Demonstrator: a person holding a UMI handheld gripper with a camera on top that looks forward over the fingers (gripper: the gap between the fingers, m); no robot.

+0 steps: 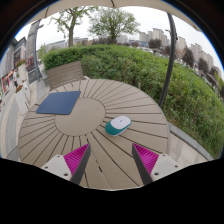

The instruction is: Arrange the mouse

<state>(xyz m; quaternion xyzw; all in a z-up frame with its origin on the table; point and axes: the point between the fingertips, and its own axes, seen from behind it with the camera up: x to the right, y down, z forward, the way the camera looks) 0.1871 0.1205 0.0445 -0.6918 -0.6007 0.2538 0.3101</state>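
Note:
A white and teal computer mouse (118,125) lies on a round wooden slatted table (60,135), just ahead of my fingers and a little beyond their tips. A dark blue mouse mat (59,102) lies flat on the table, farther off and to the left of the mouse. My gripper (111,152) is open and empty above the near part of the table, its pink pads (77,158) set wide apart with bare slats between them.
A wooden bench or chair (66,72) stands beyond the table's far left side. A green hedge (140,68) runs behind and to the right of the table. A dark pole (169,48) rises at the right. Trees and buildings are far off.

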